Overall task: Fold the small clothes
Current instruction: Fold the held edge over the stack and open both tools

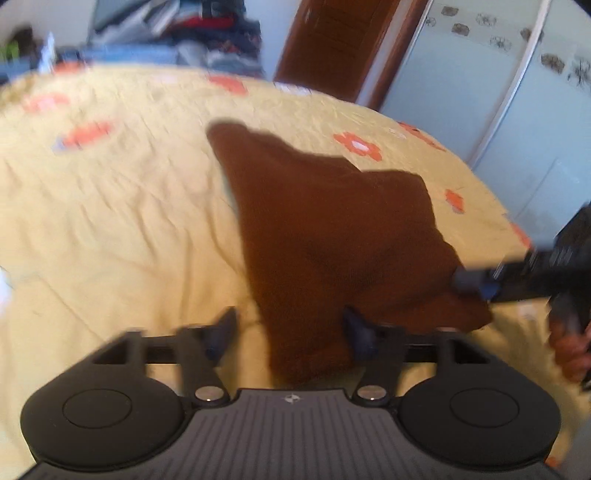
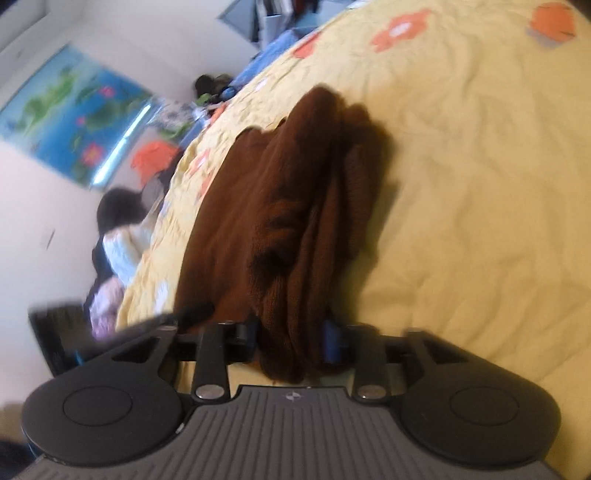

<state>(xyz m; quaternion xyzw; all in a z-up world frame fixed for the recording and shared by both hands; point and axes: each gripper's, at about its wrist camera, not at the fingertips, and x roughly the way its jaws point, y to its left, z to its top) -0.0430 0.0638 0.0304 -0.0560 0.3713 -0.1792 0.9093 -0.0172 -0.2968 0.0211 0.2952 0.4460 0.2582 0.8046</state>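
A bed [image 1: 110, 206] under a pale yellow quilt with orange flower patches fills both wrist views, its cover creased and rumpled. In the left wrist view a brown wooden door [image 1: 332, 40] and a pale wardrobe front with small flower prints [image 1: 480, 110] stand past the bed's far right corner, and a heap of mixed clothing [image 1: 207, 33] sits beyond its far edge. In the right wrist view a blue picture of green leaves and pink flowers [image 2: 70, 114] hangs on the white wall beyond the bed's left edge, where a person in a white top [image 2: 122, 243] is partly seen.

A dark brown knitted garment [image 1: 332, 221] lies on the quilt toward the near right part of the bed, gathered into long folds, its near end bunched at both grippers.

The left gripper [image 1: 291, 332] stands with its jaws wide apart; one edge of the garment lies between them against the right-hand finger [image 1: 360, 330], while the other finger is clear of the cloth, so nothing is clamped. The right gripper [image 2: 291, 338] has a thick bundle of the same garment between its jaws, the fingers [image 2: 332, 339] close against the cloth on both sides; motion blur leaves it unclear whether they press it.
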